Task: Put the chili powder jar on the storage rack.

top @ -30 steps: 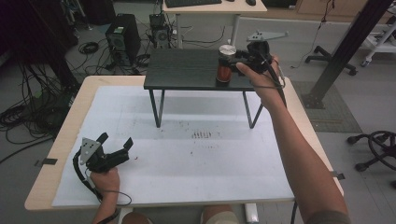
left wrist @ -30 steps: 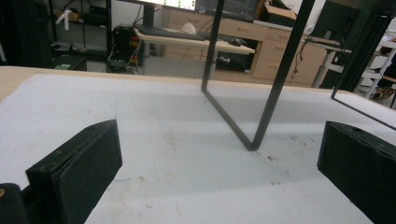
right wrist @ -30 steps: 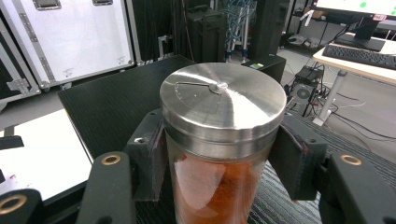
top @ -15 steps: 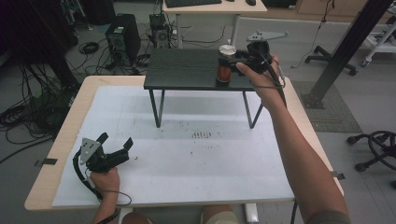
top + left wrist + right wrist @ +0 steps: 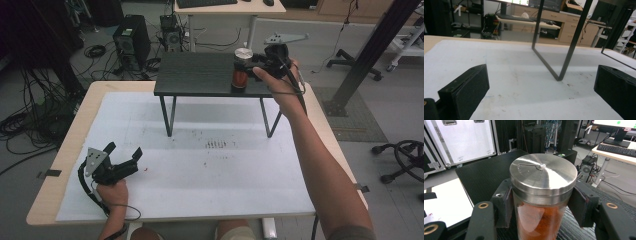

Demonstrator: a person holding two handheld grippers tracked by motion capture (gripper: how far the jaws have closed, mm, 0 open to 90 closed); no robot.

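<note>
In the upper right of the high view, the right gripper (image 5: pixel 246 70) has its jaws pinching a glass jar (image 5: pixel 240 75) of orange-red powder that stands upright near the right end of a small black raised shelf (image 5: pixel 195 75). The right gripper view puts the jar (image 5: pixel 541 202) at the centre of the frame, both pads pressed against the glass just below its brushed metal lid (image 5: pixel 543 173). The shelf stands on thin black legs (image 5: pixel 170 116) over the white-covered worktop (image 5: pixel 210 170). In the lower left of the high view, the left gripper (image 5: pixel 122 155) rests low on the worktop with its jaws spread wide and nothing between them; the left gripper view looks along them toward one shelf leg (image 5: pixel 571 45).
</note>
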